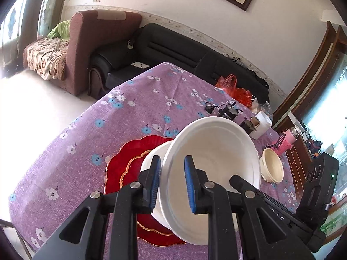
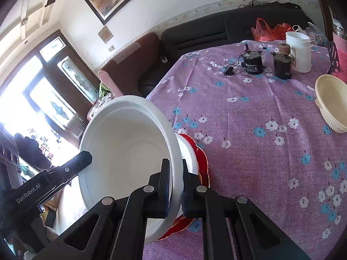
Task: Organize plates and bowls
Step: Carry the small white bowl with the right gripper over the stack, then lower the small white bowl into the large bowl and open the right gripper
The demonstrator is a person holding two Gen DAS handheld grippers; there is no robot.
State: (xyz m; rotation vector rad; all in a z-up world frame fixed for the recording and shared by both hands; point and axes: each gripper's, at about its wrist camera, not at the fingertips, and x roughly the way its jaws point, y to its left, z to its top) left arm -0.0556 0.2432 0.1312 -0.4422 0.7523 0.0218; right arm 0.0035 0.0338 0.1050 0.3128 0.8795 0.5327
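Observation:
A large white bowl (image 1: 212,151) is held tilted above a red scalloped plate (image 1: 125,162) with a gold-rimmed centre on the purple flowered tablecloth. My left gripper (image 1: 172,182) is shut on the bowl's near rim, one blue pad inside and one outside. My right gripper (image 2: 174,186) is shut on the opposite rim of the same white bowl (image 2: 130,147). The red plate (image 2: 201,158) shows under it. A cream ribbed bowl (image 1: 272,168) lies on the cloth to the right; it also shows in the right wrist view (image 2: 331,101).
At the table's far side stand two small black motors (image 2: 252,62), a white jar (image 2: 298,51), a red plastic bag (image 1: 235,86) and a pink flask (image 1: 287,140). A black sofa (image 1: 173,49) and a brown armchair (image 1: 91,43) lie beyond the table edge.

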